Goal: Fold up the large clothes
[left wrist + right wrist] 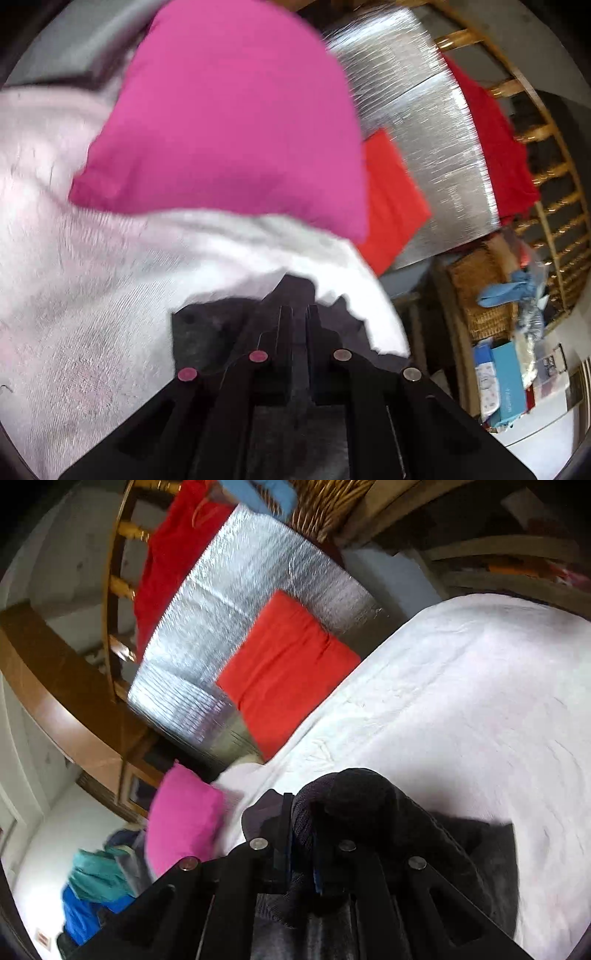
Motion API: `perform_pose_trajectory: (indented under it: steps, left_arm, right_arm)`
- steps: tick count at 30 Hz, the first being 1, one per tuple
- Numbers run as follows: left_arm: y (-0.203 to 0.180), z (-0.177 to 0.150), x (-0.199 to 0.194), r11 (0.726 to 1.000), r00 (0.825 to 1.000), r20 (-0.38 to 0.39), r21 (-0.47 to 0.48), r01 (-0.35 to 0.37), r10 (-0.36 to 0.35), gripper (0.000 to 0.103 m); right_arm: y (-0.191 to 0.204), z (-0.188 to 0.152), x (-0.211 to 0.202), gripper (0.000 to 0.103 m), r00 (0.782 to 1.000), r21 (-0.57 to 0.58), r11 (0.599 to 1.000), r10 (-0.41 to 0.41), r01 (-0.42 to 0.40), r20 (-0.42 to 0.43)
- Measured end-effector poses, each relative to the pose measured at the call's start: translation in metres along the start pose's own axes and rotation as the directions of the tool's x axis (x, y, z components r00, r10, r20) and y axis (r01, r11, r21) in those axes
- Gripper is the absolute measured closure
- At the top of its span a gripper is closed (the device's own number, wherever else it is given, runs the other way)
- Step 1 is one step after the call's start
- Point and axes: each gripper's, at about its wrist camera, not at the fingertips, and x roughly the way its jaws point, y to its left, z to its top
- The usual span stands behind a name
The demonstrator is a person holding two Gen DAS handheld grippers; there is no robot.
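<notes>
Both my grippers pinch dark cloth above a white towel point(443, 701).

My left gripper point(295, 314) and right gripper point(301, 805) are each clamped on the dark garment point(354, 794); no readable writing.

- Dark garment point(354, 805): black to charcoal, fine knit texture;
- Towel-like cloth point(461, 716): white with a faint pink tint;
- Cushion point(229, 122): plain magenta pink;
- Folded cloth point(284, 672): plain orange-red;
- Mat point(236, 602): silver, reflective, quilted grid pattern;
- Hanging garment point(170, 554): deep red;
- Railing point(554, 206): honey-brown wood;
- Basket point(476, 291): tan wicker weave;
- Left gripper point(298, 314) and right gripper point(301, 812): black.
</notes>
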Motion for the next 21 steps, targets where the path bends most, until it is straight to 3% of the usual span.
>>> perform_pose_trajectory:
  steps: [2, 4, 5, 6, 8, 10, 12, 14, 16, 17, 18, 21]
  left_arm:
    - [0.001, 0.003, 0.01, 0.998, 0.997, -0.024, 0.019, -0.066, 0.067, 0.096]
    - [-0.004, 0.004, 0.017, 0.994, 0.994, -0.04, 0.054, -0.1, 0.102, 0.085]
    - [-0.008, 0.004, 0.021, 0.99, 0.991, -0.059, 0.083, -0.116, 0.121, 0.062]
    - [-0.013, 0.004, 0.026, 0.985, 0.987, -0.079, 0.108, -0.131, 0.14, 0.031]
    - [-0.019, 0.001, 0.036, 0.979, 0.982, -0.099, 0.145, -0.143, 0.158, 0.018]
    - [-0.016, -0.005, 0.043, 0.974, 0.976, -0.123, 0.164, -0.156, 0.177, 0.018]
    - [-0.011, -0.016, 0.056, 0.957, 0.951, -0.18, 0.193, -0.216, 0.251, 0.018]
    - [-0.008, -0.026, 0.057, 0.949, 0.948, -0.167, 0.214, -0.232, 0.269, 0.02]
    - [-0.01, -0.031, 0.051, 0.941, 0.951, -0.131, 0.236, -0.244, 0.28, 0.046]
    - [-0.014, -0.035, 0.048, 0.931, 0.949, -0.118, 0.263, -0.255, 0.293, 0.065]
    - [-0.017, -0.037, 0.046, 0.927, 0.951, -0.108, 0.277, -0.253, 0.291, 0.073]
    - [-0.027, -0.044, 0.035, 0.922, 0.96, -0.085, 0.311, -0.229, 0.267, 0.08]
  right_arm:
    - [0.002, 0.004, 0.016, 0.095, 1.0, -0.021, 1.0, -0.009, 0.009, -0.016]
    - [-0.002, 0.003, 0.029, 0.095, 0.999, -0.034, 0.999, -0.035, 0.033, -0.035]
    - [-0.008, 0.0, 0.036, 0.095, 0.998, -0.028, 0.998, -0.049, 0.048, -0.048]
    - [-0.016, -0.002, 0.042, 0.094, 0.995, -0.005, 0.998, -0.063, 0.063, -0.076]
    - [-0.026, -0.003, 0.044, 0.093, 0.994, 0.042, 0.998, -0.051, 0.056, -0.098]
    - [-0.03, -0.001, 0.042, 0.092, 0.994, 0.065, 0.997, -0.024, 0.031, -0.104]
    - [-0.026, -0.001, 0.039, 0.091, 0.995, 0.05, 0.999, -0.014, 0.019, -0.102]
    - [-0.02, -0.003, 0.038, 0.091, 0.995, 0.025, 1.0, -0.013, 0.016, -0.102]
    - [-0.014, -0.005, 0.034, 0.091, 0.995, 0.012, 1.0, -0.015, 0.016, -0.1]
    - [-0.012, -0.006, 0.032, 0.09, 0.995, 0.01, 1.0, -0.014, 0.015, -0.096]
    - [-0.008, -0.007, 0.03, 0.09, 0.995, 0.004, 1.0, -0.014, 0.014, -0.095]
    - [-0.001, -0.009, 0.026, 0.09, 0.996, -0.008, 1.0, -0.019, 0.019, -0.091]
